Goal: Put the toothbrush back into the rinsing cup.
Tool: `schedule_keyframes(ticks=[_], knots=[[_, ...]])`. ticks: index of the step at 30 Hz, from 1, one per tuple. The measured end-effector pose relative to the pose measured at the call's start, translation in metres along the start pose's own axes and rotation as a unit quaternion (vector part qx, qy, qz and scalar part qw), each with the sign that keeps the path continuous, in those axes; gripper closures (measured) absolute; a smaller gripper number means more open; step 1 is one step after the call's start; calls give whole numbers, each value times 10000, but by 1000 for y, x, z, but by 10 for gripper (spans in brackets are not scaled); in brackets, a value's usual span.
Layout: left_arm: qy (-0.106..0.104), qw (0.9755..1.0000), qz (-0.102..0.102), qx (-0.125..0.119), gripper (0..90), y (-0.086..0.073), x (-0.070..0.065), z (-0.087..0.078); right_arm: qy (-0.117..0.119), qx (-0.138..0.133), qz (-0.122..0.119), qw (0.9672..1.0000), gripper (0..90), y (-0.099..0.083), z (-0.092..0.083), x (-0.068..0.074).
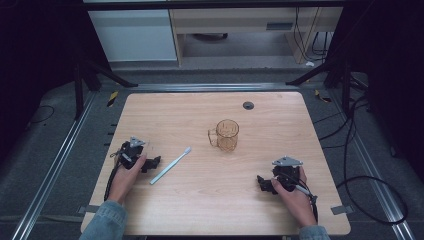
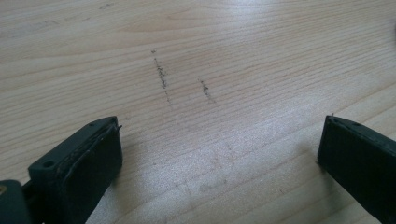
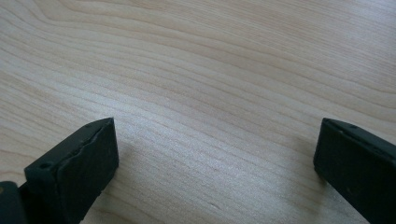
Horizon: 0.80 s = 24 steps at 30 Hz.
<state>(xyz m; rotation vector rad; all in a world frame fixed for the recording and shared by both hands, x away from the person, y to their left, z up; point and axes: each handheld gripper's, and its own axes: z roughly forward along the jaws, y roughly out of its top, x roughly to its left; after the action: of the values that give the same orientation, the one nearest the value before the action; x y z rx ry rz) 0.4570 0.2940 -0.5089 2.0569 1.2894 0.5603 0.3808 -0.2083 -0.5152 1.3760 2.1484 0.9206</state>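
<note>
I am resting my left gripper [image 1: 152,162] and right gripper [image 1: 264,184] on the wooden table [image 1: 200,210], both spread wide and empty. Just beyond the left one, a pale toothbrush [image 1: 170,165] is lying untouched; farther off stands an amber cup [image 1: 226,135]. Next, probably, I am pinching the toothbrush's handle.

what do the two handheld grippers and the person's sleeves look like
Both the left gripper and right gripper are black, each topped with a grey three-cornered plate and trailing a black cable. Their fingers are flat, blocky black pads. The person wears blue denim sleeves.
</note>
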Motion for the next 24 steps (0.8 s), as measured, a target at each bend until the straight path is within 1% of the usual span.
schedule_keyframes(ticks=[1,2,3,4,6,8,9,10,11,12,15,16,17,18,19,20,24], knots=[[-32,10000,9,33,0,1,0,0,3,1,-4,10000,3,0,0,0],[-76,9999,92,111,1,4,0,-1,4,-2,-13,10000,3,0,0,0],[-67,9998,144,139,36,6,-2,-2,3,-2,-10,10000,3,0,0,0],[-44,9997,219,136,49,10,-3,-4,0,-6,-25,10000,3,0,1,0],[35,9992,365,134,36,21,-7,-13,5,-6,-24,10000,3,0,1,-1],[78,9981,552,275,37,37,-13,-26,5,-6,-25,10000,3,0,1,-1],[112,9973,637,347,34,42,-15,-30,5,-6,-24,10000,4,0,1,-1],[163,9959,756,474,33,51,-18,-36,3,-7,-24,10000,3,0,1,0],[184,9947,828,579,32,55,-20,-40,1,-6,-27,10000,4,0,1,-1],[220,9923,938,772,29,62,-24,-45,2,-6,-27,10000,3,0,1,-1],[137,9894,1085,955,30,76,-30,-55,-1,-5,-30,10000,3,0,1,-1],[40,9887,1117,999,33,79,-31,-56,-1,-5,-28,10000,3,0,1,-1],[-41,9875,1161,1068,32,81,-33,-57,-1,-4,-25,10000,3,0,1,-1],[-53,9851,1272,1155,34,83,-35,-56,0,-5,-28,10000,3,0,1,-1],[-19,9831,1333,1254,42,83,-36,-54,0,-3,-26,10000,3,0,1,-1],[-15,9817,1365,1326,48,83,-37,-53,1,-4,-29,10000,3,0,1,-1],[20,9806,1303,1464,57,81,-35,-49,11,-1,-25,10000,3,1,1,-1]])
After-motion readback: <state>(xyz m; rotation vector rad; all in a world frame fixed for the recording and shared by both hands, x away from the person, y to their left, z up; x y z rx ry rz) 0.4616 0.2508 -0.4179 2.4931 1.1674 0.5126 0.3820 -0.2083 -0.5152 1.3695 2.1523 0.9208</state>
